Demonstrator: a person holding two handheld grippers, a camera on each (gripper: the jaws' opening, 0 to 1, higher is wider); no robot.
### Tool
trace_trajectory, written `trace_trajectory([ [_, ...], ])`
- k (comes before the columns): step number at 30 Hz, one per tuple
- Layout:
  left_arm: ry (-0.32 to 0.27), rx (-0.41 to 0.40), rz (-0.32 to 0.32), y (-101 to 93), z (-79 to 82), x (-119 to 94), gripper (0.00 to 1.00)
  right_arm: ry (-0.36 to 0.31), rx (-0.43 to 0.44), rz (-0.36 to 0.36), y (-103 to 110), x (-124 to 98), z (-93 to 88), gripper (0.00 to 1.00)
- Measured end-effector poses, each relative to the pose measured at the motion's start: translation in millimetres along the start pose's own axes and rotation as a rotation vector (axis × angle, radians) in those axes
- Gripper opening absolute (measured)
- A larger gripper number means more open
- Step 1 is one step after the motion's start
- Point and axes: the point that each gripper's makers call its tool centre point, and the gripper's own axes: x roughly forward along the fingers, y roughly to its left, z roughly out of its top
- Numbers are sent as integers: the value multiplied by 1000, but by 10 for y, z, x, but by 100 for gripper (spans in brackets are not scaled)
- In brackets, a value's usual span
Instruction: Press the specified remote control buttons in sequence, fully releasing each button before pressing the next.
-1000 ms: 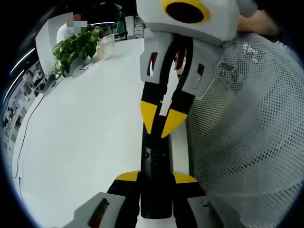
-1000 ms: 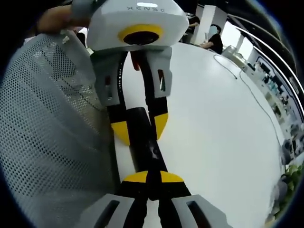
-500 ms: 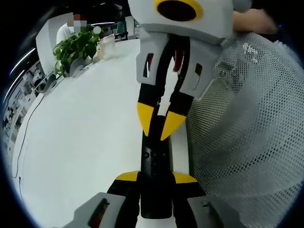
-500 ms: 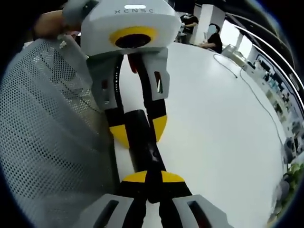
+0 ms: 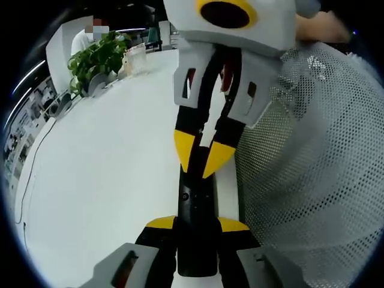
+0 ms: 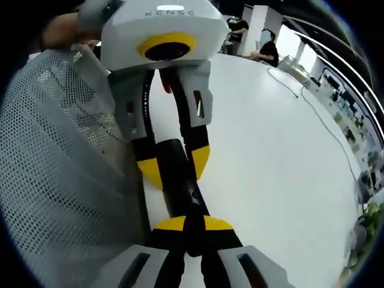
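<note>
A black remote lies lengthwise between the yellow-tipped jaws of my left gripper, which is shut on its near end. My right gripper comes down from the top of the left gripper view, shut, with its tips meeting on the remote's button face. In the right gripper view, my right gripper is shut with its tips together on the remote. Beyond it, my left gripper clamps the remote's sides.
The white table spreads out under the remote. A person's grey mesh sleeve hangs close beside the grippers, and a hand shows above. A potted plant stands at the far edge. A thin cable crosses the table.
My right gripper has shifted very slightly over the remote. Both grippers stay shut, and the remote stays in my left gripper.
</note>
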Motion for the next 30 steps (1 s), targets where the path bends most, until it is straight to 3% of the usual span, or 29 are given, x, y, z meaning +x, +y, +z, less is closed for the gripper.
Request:
trace_trajectory([
  [4, 1, 3, 2, -1, 2, -1, 25, 29, -31, -6, 12, 2, 15, 5],
  [14, -2, 1, 2, 0, 3, -1, 25, 1, -1, 9, -3, 26, 51, 8],
  [18, -3, 1, 1, 2, 3, 0, 25, 18, -92, 0, 12, 40, 52, 7],
  [20, -1, 2, 1, 3, 3, 0, 25, 23, -93, 0, 19, 45, 56, 7],
  [21, 0, 4, 1, 4, 3, 1, 25, 23, -45, -1, 11, 50, 58, 7],
  [23, 4, 7, 0, 5, 2, 1, 25, 34, -93, 0, 7, 52, 60, 7],
  [25, 4, 7, 0, 5, 1, 1, 25, 30, -81, 2, 6, 51, 59, 7],
  [26, 1, 5, 0, 5, 0, 1, 25, 6, -23, 6, 2, 45, 62, 7],
  [30, 1, 0, 1, 5, 0, 0, 25, -4, -45, 0, 10, 34, 59, 7],
])
